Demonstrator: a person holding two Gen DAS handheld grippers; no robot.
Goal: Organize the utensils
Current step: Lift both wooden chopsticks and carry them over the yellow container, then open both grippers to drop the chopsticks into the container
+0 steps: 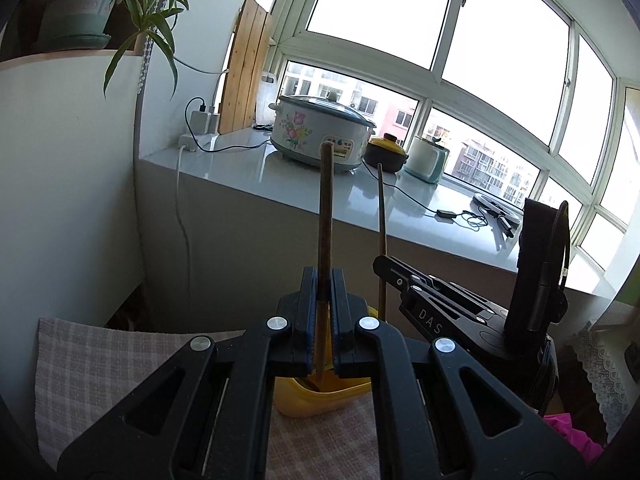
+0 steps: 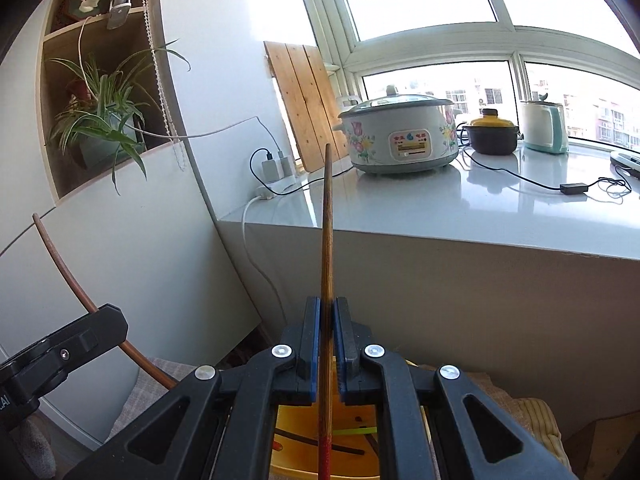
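Two claws, left claw and right claw, each clamp an upright chopstick above the yellow container.

Floral cooker, clay pot, spider plant.

Right gripper clamps upright brown wooden chopstick over yellow plastic container; left gripper near left.

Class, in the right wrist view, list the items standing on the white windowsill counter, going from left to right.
Phone chargers → wooden board → floral rice cooker → yellow-lidded clay pot → mint-green kettle.
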